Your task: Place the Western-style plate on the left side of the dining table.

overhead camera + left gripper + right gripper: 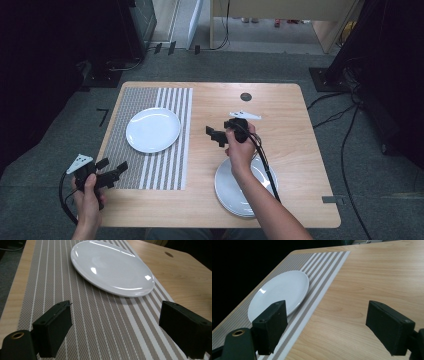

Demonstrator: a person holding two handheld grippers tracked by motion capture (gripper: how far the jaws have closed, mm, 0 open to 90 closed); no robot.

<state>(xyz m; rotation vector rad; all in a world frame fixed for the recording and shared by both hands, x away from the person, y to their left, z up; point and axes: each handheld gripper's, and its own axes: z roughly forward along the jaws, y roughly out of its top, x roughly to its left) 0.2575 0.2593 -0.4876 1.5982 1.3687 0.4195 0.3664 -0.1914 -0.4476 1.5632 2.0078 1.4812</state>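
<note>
A white plate [153,129] lies on a grey striped placemat [150,170] on the left half of the wooden table [290,120]. My left gripper [112,168] hovers open over the mat's near left corner and faces the plate [112,267] across the mat [100,325]. A stack of white plates [235,192] sits near the table's front right, partly under the person's right forearm. My right gripper [215,135] is open above the table's middle, with bare wood [362,290] between its jaws and the single plate [279,292] ahead to its left.
A small dark round hole [245,96] marks the tabletop near the far edge. Cables [345,145] trail over the grey carpet to the right of the table. Dark equipment stands at the left and right edges of the high view.
</note>
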